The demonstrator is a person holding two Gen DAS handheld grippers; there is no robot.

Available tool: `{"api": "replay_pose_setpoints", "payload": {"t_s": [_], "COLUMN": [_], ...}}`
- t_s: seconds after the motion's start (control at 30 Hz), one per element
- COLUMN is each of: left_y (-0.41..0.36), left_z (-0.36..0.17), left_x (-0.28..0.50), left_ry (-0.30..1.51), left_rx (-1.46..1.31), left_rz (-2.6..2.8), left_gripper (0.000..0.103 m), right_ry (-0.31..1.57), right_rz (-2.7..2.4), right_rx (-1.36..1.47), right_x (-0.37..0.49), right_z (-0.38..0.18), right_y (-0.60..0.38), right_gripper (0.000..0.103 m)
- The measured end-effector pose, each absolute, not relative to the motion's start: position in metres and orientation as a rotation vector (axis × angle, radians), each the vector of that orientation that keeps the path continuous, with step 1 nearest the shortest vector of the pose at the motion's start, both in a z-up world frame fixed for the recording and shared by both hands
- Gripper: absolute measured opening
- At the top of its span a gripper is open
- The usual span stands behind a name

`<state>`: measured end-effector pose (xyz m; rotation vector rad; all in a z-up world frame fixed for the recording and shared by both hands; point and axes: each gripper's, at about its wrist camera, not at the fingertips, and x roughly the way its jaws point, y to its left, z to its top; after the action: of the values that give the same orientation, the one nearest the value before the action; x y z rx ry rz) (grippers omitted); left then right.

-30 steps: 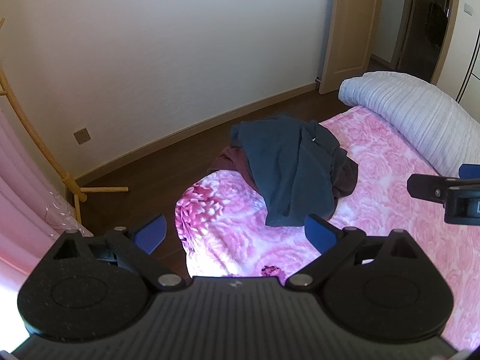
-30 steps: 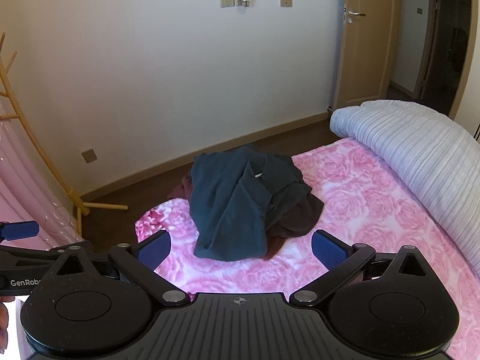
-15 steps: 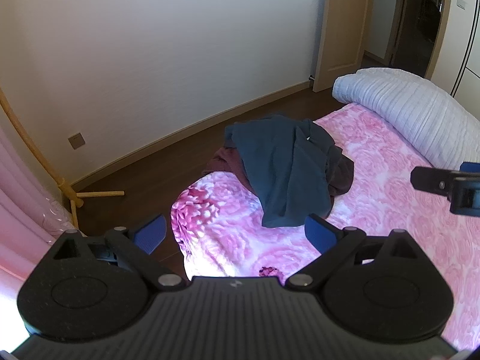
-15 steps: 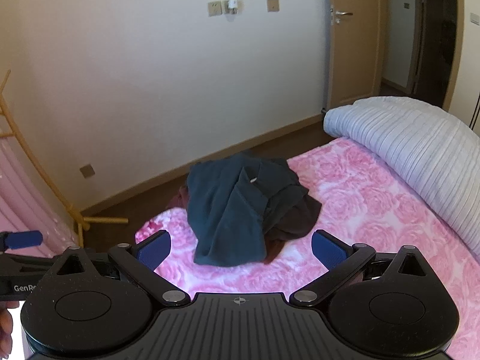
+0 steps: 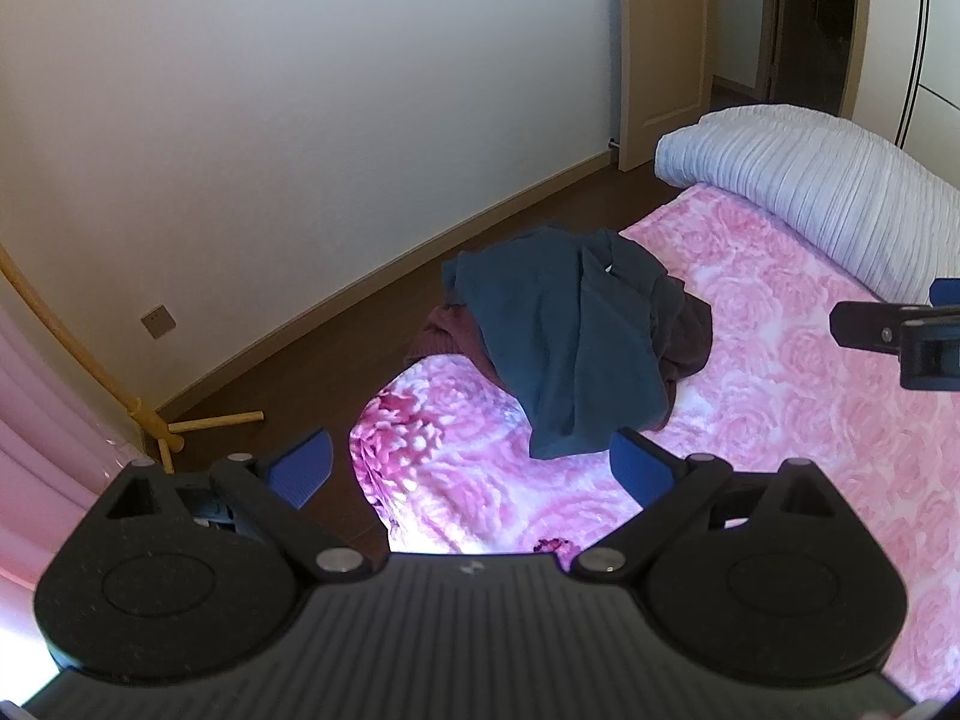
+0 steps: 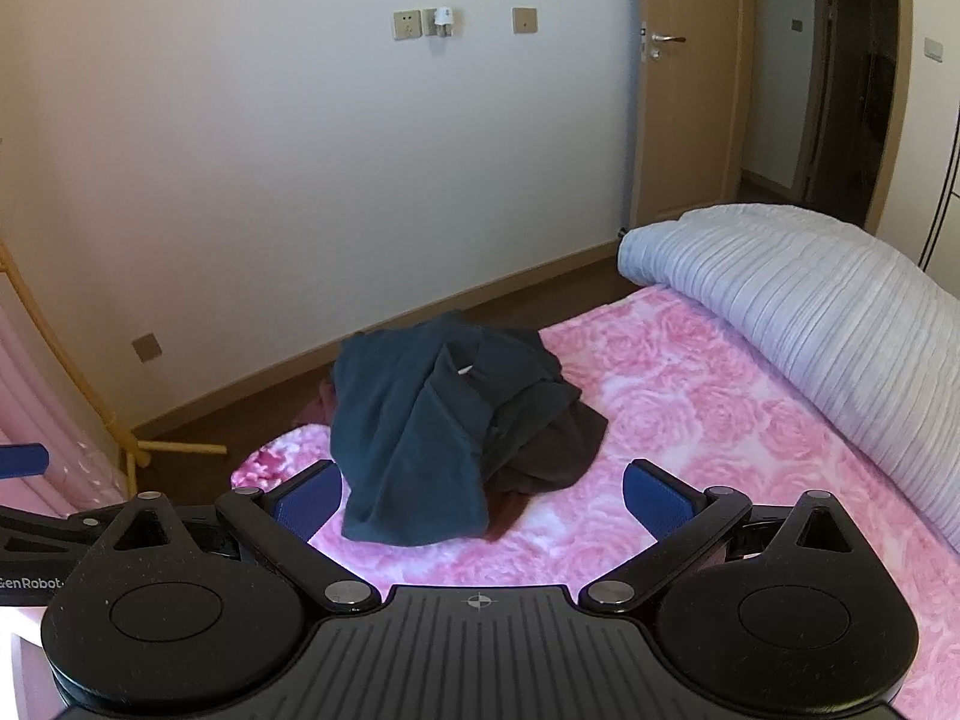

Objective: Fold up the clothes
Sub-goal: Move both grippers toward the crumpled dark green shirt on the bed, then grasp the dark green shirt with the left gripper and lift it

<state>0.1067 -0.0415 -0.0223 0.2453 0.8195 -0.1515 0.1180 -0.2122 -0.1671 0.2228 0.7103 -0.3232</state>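
- clothes pile (image 5: 576, 342) (image 6: 444, 426) sits crumpled at the bed's near-left corner, by the edge next to the floor; dark teal garment (image 5: 558, 330) on top, maroon garment (image 5: 690, 336) under it, poking out both sides
- bed (image 5: 780, 420) has a pink rose-print cover; pile lies on it, unfolded
- rolled white quilt (image 5: 828, 198) (image 6: 810, 324) lies across the far right of the bed, well apart from the pile
- left gripper (image 5: 468, 468): jaws released, wide apart, holding nothing, over the bed corner, pile ahead between the blue pads
- right gripper (image 6: 480, 495): jaws released, empty, pile just ahead; seen at right edge of left view (image 5: 900, 336)
- nothing lies between either gripper and the pile
- wooden rack (image 5: 156, 420) and pink curtain (image 5: 42, 420) at left, off the bed
- wall sockets (image 6: 456, 24), door (image 6: 678, 90) ajar behind
- versus 1.0 s ago: pile unmoved on the bed; both cameras sit slightly closer and more centred on it; jaws same width; right gripper remains at the left view's right edge
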Motion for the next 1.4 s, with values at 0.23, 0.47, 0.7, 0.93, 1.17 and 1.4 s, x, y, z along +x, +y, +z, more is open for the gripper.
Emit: {"api": "replay_pose_setpoints", "payload": {"t_s": [0.23,0.47,0.7,0.93,1.17,1.4], "left_y": [-0.056,-0.061,-0.060,-0.064,-0.077,-0.092], "left_z": [-0.028,-0.033,-0.059,-0.103,-0.159,-0.213], "left_x": [0.105,0.108,0.142,0.217,0.313,0.387], "left_ry": [0.836,0.835,0.832,0.838,0.857,0.864], "left_rx": [0.262,0.279,0.306,0.373,0.443,0.547], "left_rz": [-0.144,-0.174,-0.261,-0.387,-0.616,-0.847], "left_gripper": [0.098,0.098,0.098,0.096,0.096,0.084], "right_ry": [0.721,0.712,0.661,0.758,0.906,1.008], "right_rz": [-0.301,-0.318,-0.328,-0.376,-0.380,-0.262], "right_rx": [0.262,0.212,0.177,0.218,0.220,0.231], "right_x": [0.113,0.113,0.123,0.161,0.242,0.326], "right_z": [-0.175,-0.178,-0.186,-0.211,-0.264,-0.337], "right_y": [-0.229,-0.232,-0.241,-0.270,-0.292,-0.294], "right_gripper": [0.102,0.102,0.102,0.102,0.102,0.102]}}
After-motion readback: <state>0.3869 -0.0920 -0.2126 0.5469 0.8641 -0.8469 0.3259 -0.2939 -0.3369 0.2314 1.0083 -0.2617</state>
